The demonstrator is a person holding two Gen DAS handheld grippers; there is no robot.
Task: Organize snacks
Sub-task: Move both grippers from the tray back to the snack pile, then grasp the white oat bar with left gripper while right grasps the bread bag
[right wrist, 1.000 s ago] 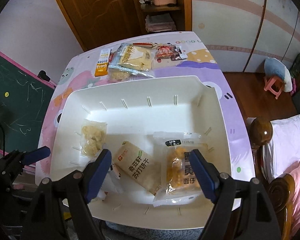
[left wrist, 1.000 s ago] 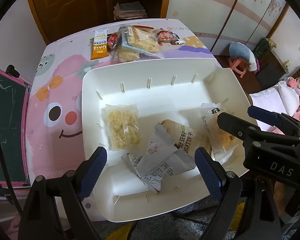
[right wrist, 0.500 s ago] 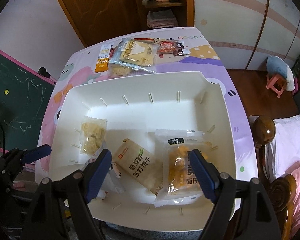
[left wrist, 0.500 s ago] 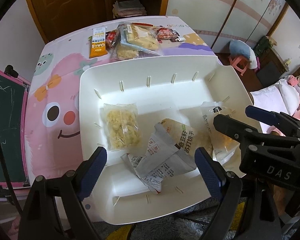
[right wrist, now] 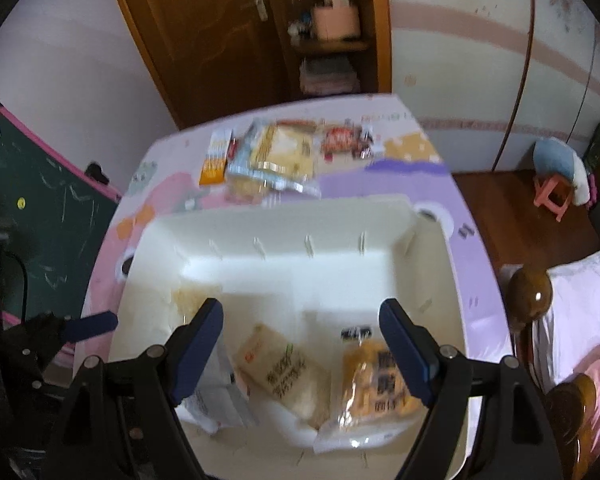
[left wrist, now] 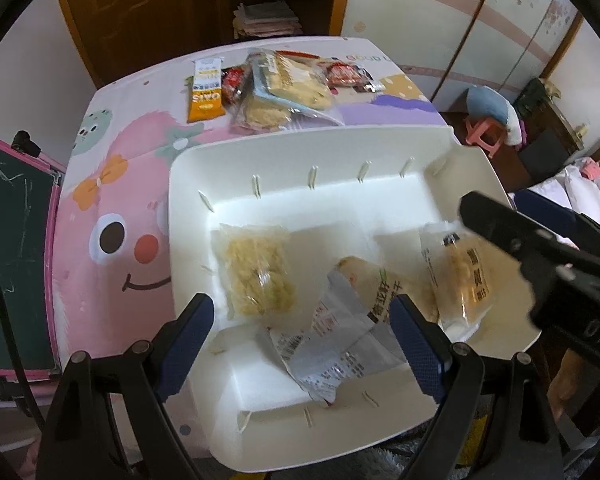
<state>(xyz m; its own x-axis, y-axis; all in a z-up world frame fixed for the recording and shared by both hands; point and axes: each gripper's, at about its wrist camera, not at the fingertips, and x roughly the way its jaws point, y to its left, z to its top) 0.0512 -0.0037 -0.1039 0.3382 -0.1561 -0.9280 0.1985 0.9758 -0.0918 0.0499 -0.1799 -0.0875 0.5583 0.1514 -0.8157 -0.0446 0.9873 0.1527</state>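
Observation:
A white bin stands on the cartoon-print table. In it lie a clear bag of yellow snack, a silver packet, a cracker packet and an orange bread bag. More snacks lie in a pile beyond the bin, with an orange OATS bar at its left. My left gripper is open and empty over the bin's near part. My right gripper is open and empty above the bin.
A green chalkboard with a pink frame leans at the table's left. A wooden door and shelf stand behind the table. A bed with a wooden post and a pink stool are at the right.
My right gripper has lifted and tipped up, so the bin sits lower and blurred in its view. My left gripper has shifted left and closer to the bin. Both stay open.

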